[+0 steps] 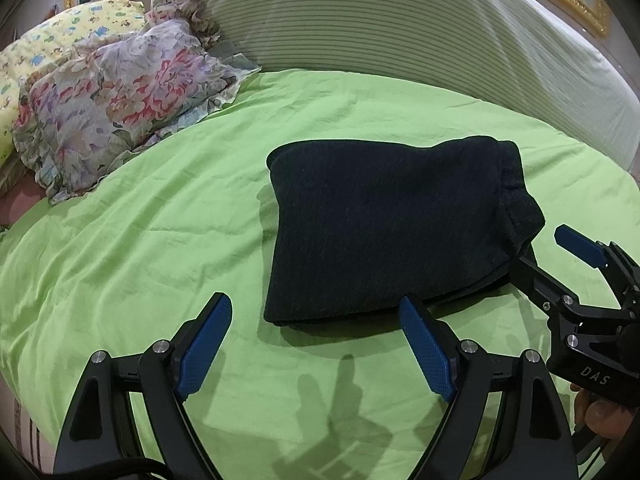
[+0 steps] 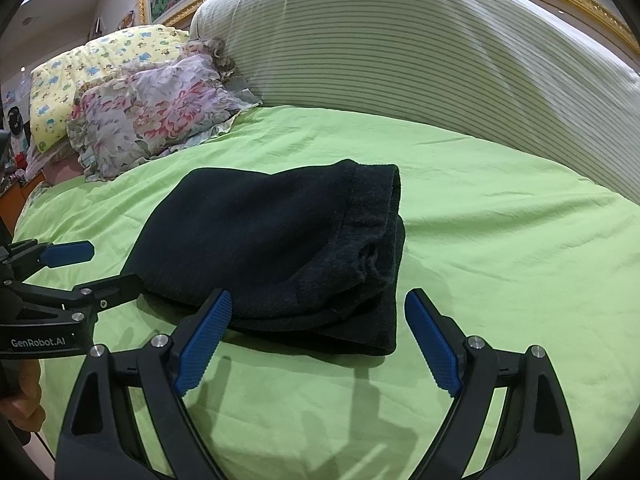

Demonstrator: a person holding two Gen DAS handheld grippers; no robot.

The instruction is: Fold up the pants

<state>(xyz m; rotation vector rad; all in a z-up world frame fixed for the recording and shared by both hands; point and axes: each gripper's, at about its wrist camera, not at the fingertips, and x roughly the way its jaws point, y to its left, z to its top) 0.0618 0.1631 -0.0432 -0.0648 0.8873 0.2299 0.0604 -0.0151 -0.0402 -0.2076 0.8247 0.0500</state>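
Observation:
The dark pants [image 1: 384, 224] lie folded into a compact rectangle on the green bedsheet [image 1: 160, 220]; they also show in the right wrist view [image 2: 272, 240]. My left gripper [image 1: 316, 320] is open and empty, just in front of the bundle's near left edge. My right gripper [image 2: 320, 316] is open and empty, at the bundle's near right corner. In the left wrist view the right gripper [image 1: 548, 248] sits at the bundle's right side. In the right wrist view the left gripper [image 2: 108, 264] sits at its left side.
A floral pillow [image 1: 120, 96] and a yellow patterned pillow [image 1: 60, 36] lie at the far left. A large striped bolster [image 1: 400, 28] runs along the back of the bed. Green sheet [image 2: 500, 240] extends to the right.

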